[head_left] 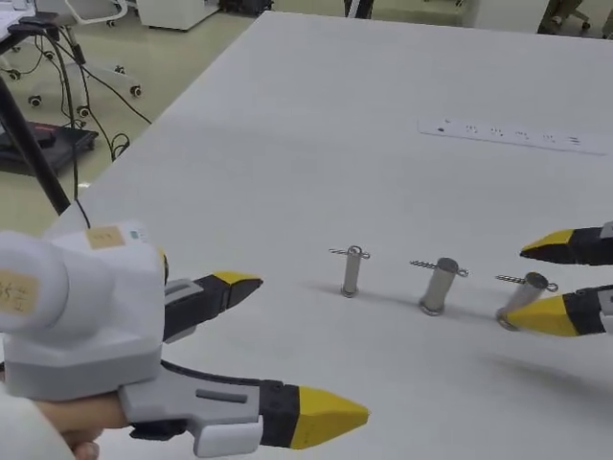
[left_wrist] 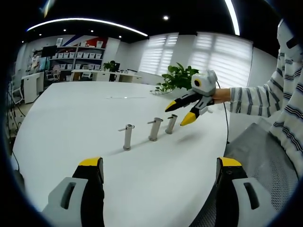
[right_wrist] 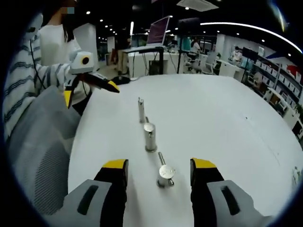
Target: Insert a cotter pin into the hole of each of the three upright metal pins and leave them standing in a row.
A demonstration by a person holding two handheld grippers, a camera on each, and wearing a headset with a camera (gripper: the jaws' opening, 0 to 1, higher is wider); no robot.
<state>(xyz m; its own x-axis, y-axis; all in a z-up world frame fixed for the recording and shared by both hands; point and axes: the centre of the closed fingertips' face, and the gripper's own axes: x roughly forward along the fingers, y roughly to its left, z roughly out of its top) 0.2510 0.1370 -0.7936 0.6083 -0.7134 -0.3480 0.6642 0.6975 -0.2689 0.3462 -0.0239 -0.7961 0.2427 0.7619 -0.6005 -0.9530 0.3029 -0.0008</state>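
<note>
Three short metal pins stand in a row on the white table (head_left: 316, 144), each with a thin cotter pin through its top: the left pin (head_left: 352, 271), the middle pin (head_left: 439, 286) and the right pin (head_left: 522, 299). The right pin looks slightly tilted. My right gripper (head_left: 514, 287) is open, and its yellow-tipped jaws flank the right pin (right_wrist: 166, 173) without touching it. My left gripper (head_left: 287, 350) is open and holds nothing, low at the table's near left, well short of the left pin (left_wrist: 128, 137). The right gripper (left_wrist: 184, 111) shows beyond the row.
A white power strip (head_left: 517, 136) lies at the back right of the table. Past the table's left edge are cables and a chair base (head_left: 86, 77) on the floor. A potted plant (left_wrist: 177, 78) stands beyond the table.
</note>
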